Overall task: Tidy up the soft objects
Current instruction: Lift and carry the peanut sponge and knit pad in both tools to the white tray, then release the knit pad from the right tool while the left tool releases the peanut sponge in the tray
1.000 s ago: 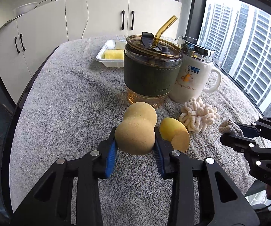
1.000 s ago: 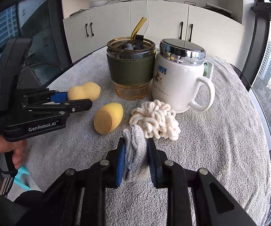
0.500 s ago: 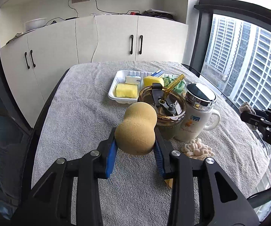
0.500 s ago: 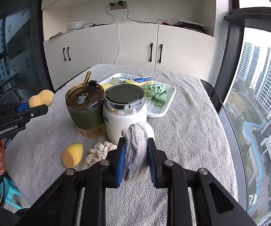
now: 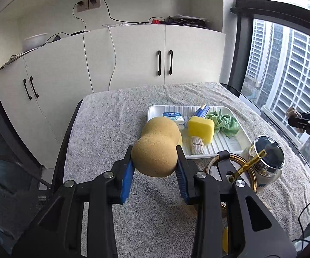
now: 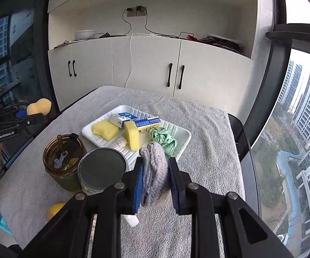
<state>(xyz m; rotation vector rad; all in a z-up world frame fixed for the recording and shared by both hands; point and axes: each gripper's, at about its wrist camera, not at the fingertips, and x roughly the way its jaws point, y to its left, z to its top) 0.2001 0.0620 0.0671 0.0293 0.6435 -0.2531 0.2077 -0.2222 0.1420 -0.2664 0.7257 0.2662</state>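
Carry step under way, both loads aloft near the white ribbed plastic tray (image 6: 182,138), which holds six soft pieces as far as I can count; next comes lowering into bare tray floor. Left gripper (image 5: 155,167) pinches one tan peanut-shaped foam sponge (image 5: 158,146); right gripper (image 6: 155,182) squeezes one grey knitted cloth (image 6: 155,176); one yellow egg-shaped sponge (image 6: 54,209) waits on the towel.

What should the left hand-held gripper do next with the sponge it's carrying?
Probably carry it forward and lower it over the white tray. The left hand-held gripper is shut on the tan peanut-shaped sponge, held above the towel short of the tray, where other soft items like the yellow sponge lie.
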